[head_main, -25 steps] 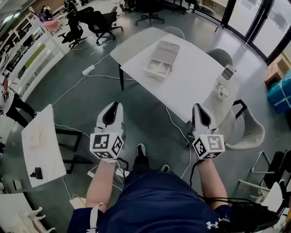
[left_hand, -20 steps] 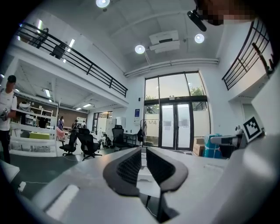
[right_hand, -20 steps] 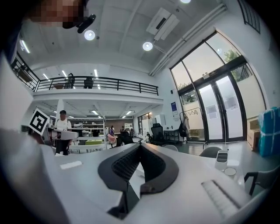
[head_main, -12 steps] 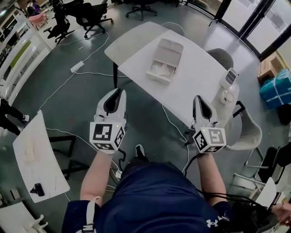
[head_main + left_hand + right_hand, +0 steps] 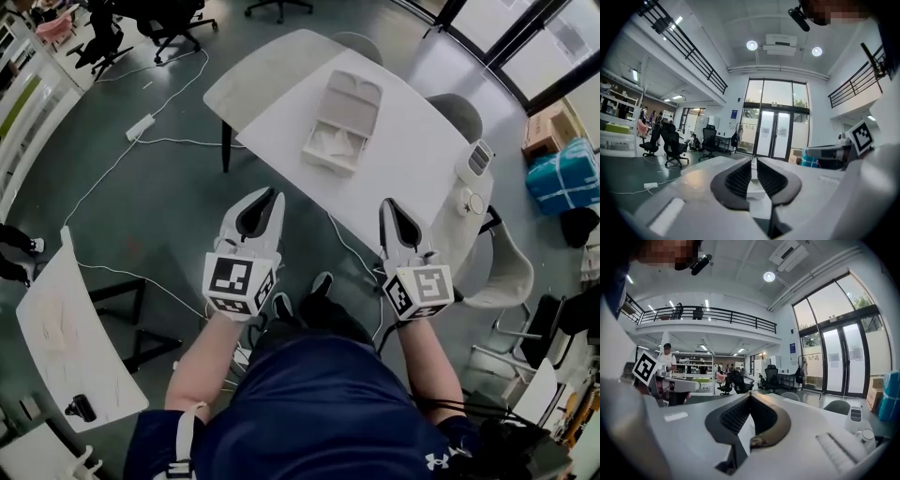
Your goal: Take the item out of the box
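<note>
An open pale box (image 5: 342, 120) lies on the white table (image 5: 412, 159), lid flipped back on its far side. Something white rests in its near compartment (image 5: 330, 145); I cannot make out what it is. My left gripper (image 5: 263, 196) hovers over the floor just short of the table's near edge, jaws a narrow gap apart with nothing between them (image 5: 753, 161). My right gripper (image 5: 385, 205) is held at the table's near edge, to the right of the box, with its jaws meeting at the tips (image 5: 750, 395) and empty. Both point level toward the table.
A white appliance (image 5: 475, 161) and a small round white object (image 5: 465, 200) stand at the table's right end. Grey chairs (image 5: 457, 112) (image 5: 511, 272) flank that side. Cables and a power strip (image 5: 141, 127) lie on the floor at left. A second white table (image 5: 66, 328) is near left.
Both grippers have moved forward toward the table, the left also drifting right. The table and box now sit closer below me. Neither gripper's jaws have changed.
</note>
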A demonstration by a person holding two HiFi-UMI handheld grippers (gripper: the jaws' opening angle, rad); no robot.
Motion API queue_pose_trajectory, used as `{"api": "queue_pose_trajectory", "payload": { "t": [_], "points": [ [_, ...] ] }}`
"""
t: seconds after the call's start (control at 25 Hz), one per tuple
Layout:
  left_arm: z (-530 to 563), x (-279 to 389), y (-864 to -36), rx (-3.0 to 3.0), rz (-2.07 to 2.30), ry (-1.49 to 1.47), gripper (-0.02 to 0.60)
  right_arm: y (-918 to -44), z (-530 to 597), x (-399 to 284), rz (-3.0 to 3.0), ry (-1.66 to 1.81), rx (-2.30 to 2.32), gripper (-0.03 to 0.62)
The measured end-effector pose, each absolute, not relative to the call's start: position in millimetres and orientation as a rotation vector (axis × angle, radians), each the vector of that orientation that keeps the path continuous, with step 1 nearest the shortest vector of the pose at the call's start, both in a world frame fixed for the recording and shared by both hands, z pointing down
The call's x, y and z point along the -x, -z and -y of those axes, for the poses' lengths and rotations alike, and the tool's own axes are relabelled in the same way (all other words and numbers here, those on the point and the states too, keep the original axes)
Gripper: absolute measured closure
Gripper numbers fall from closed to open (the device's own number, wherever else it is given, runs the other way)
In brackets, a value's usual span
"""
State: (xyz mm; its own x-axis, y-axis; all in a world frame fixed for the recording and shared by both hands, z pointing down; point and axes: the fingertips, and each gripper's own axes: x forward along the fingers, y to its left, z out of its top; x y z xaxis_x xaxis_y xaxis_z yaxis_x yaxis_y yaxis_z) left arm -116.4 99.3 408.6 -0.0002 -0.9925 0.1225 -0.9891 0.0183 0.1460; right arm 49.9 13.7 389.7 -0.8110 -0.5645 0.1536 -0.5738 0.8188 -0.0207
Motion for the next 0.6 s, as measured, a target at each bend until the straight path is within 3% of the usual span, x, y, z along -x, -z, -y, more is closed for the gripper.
{"api": "queue_pose_trajectory", "payload": {
  "t": [0.6],
  "points": [
    [20,96,-442,-2.096,1.974,-0.197,0.541,-436,80,23,2.935,-0.302,-0.654,0.591]
  ]
}}
